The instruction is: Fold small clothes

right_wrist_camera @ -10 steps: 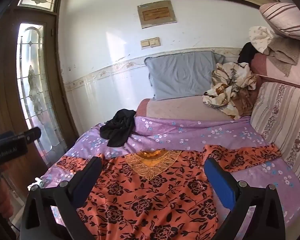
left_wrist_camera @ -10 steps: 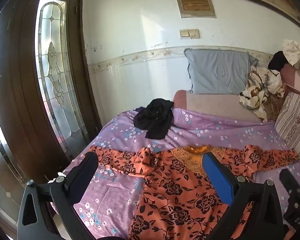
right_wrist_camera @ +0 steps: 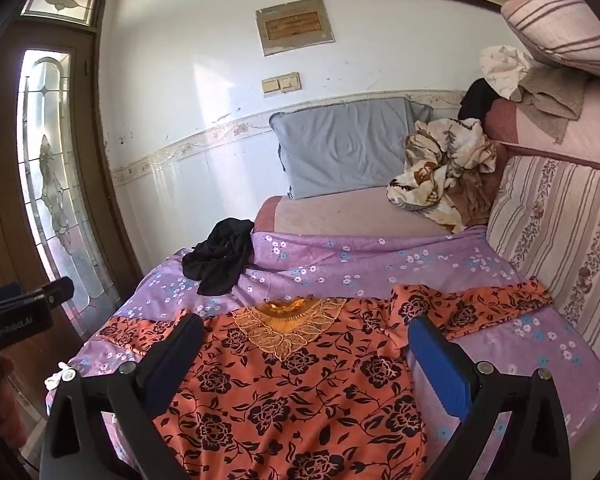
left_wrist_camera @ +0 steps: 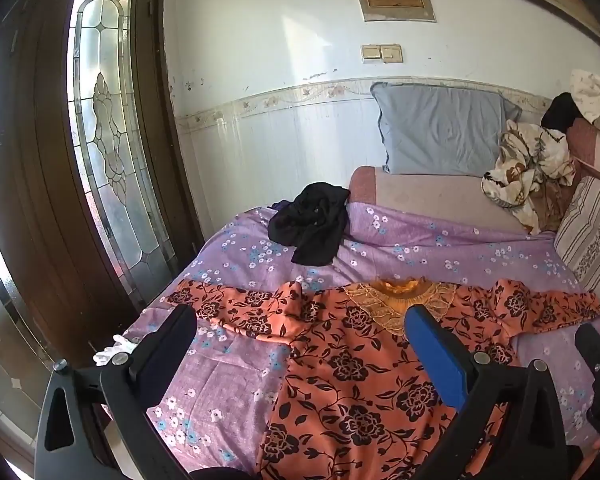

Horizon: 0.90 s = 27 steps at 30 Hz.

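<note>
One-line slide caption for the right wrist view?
Open right gripper above the spread orange top on the purple sheet.

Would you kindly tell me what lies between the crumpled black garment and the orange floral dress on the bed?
Only bare purple flowered bedsheet separates the crumpled black garment from the orange floral dress; both wrist views show it.

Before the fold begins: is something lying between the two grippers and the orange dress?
Nothing visible. Both grippers, left and right, hang open over the dress; the black garment lies beyond its collar, apart.
</note>
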Each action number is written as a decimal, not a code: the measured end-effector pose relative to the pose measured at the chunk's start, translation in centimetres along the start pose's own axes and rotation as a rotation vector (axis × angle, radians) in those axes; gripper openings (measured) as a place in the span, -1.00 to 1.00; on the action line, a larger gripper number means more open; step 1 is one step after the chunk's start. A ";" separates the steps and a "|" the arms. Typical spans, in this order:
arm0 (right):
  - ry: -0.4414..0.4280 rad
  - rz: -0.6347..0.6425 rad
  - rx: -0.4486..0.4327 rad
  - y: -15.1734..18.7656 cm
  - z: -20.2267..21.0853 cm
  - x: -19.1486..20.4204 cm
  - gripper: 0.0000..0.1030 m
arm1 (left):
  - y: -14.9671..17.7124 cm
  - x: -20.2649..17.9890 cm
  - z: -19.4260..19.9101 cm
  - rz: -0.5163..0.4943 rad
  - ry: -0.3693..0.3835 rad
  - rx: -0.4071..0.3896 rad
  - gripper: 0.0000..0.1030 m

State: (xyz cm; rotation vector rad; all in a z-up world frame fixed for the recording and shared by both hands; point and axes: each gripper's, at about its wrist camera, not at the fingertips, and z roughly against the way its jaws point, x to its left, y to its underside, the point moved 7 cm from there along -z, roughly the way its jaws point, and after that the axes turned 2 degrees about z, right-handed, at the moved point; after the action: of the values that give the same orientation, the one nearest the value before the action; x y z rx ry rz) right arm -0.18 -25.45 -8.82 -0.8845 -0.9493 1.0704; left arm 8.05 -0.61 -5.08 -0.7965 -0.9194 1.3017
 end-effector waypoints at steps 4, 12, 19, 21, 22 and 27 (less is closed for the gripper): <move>0.016 0.003 0.008 0.2 -0.6 0.8 1.00 | -0.1 0.0 -0.3 0.004 -0.001 -0.002 1.00; 0.042 0.016 0.030 0.6 -1.4 1.9 1.00 | 0.4 1.0 -0.7 0.023 -0.003 -0.002 1.00; 0.051 0.022 0.050 0.9 -2.0 2.5 1.00 | 0.5 1.9 -1.0 0.033 -0.007 -0.004 1.00; 0.048 0.020 0.060 0.9 -2.2 2.6 1.00 | 0.6 2.0 -1.2 0.034 -0.008 -0.001 1.00; 0.047 0.020 0.064 1.0 -2.3 2.7 1.00 | 0.6 2.1 -1.3 0.036 -0.008 0.001 1.00; 0.048 0.030 0.072 1.3 -2.8 3.3 1.00 | 0.9 2.5 -1.8 0.041 -0.007 0.008 1.00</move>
State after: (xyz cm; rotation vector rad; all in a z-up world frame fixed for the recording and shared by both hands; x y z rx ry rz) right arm 2.66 -22.28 -10.31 -0.8639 -0.8552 1.0981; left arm 9.39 1.99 -6.40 -0.8085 -0.9066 1.3444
